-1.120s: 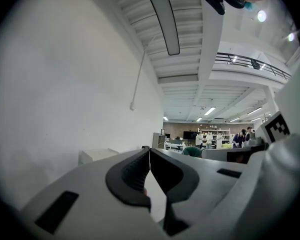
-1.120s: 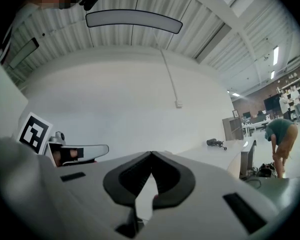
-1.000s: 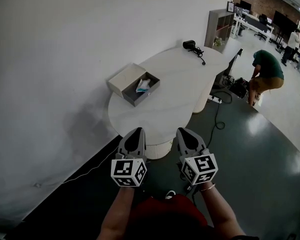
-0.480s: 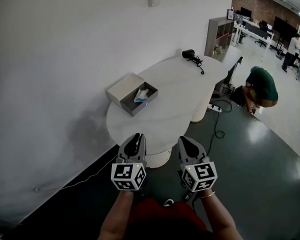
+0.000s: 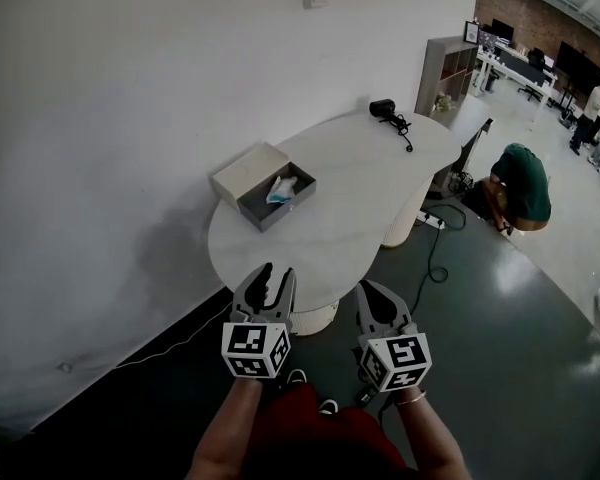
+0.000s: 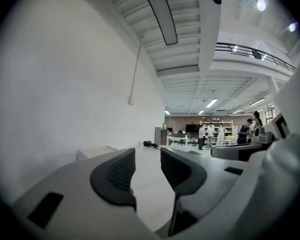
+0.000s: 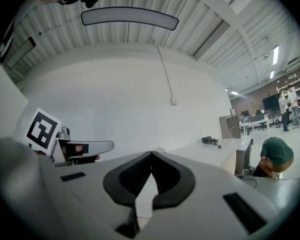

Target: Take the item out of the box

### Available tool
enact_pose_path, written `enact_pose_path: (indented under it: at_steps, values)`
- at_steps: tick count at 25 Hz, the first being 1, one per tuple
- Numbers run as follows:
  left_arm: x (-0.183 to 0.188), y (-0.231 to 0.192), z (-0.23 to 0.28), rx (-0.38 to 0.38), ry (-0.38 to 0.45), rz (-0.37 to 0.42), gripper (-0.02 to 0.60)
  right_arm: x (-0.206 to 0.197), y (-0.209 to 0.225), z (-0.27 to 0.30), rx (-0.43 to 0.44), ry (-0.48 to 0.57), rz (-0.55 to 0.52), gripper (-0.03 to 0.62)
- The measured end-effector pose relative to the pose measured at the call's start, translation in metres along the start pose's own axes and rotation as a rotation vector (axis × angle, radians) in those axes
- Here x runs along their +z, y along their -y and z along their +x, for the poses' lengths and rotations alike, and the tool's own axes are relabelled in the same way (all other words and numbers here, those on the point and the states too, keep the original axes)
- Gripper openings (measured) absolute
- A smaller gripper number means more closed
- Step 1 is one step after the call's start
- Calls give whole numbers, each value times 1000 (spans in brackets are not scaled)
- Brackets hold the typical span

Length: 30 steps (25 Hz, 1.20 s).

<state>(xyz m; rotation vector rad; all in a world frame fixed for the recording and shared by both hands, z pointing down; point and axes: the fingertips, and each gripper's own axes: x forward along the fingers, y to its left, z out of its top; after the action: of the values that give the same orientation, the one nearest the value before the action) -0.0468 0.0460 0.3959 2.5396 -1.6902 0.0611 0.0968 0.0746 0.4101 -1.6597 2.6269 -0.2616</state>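
Since box [image 5: 242,176] with item [image 5: 280,189] inside sits well ahead on table [image 5: 350,193], guessing approach step: left gripper [image 5: 267,274] jaws just been opening, partway apart, empty; right gripper [image 5: 372,294] pinched closed, empty. Next: reach over box.

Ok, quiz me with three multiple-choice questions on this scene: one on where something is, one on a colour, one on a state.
1. Where is the box? A a chair; B the table; C a cart.
2. The crouching person wears: A green; B yellow; C purple.
3. The box is: A shut; B open, empty; C open, holding a packet.
Answers: 1 B, it sits on the white table's wall side; 2 A, the head view shows a green top; 3 C, a white and blue packet lies inside.
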Motion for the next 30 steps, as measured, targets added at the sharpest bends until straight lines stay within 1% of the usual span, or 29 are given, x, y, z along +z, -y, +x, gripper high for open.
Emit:
enact_pose_path:
  at_steps: [3, 11, 22, 27, 30]
  values:
    - [-4, 0, 11, -1, -14, 6, 153, 0, 5, 4, -2, -3, 3, 14]
    - [-7, -25, 44, 30, -27, 4, 178, -1, 20, 35, -6, -17, 4, 14]
    - [-8, -69, 116, 44, -47, -11, 197, -1, 47, 112, -13, -47, 11, 14]
    - [-10, -87, 144, 48, -74, -17, 202, -4, 53, 142, -7, -71, 16, 14]
    - [-12, -97, 160, 45, -93, -19, 204, -2, 58, 158, -17, -79, 19, 14]
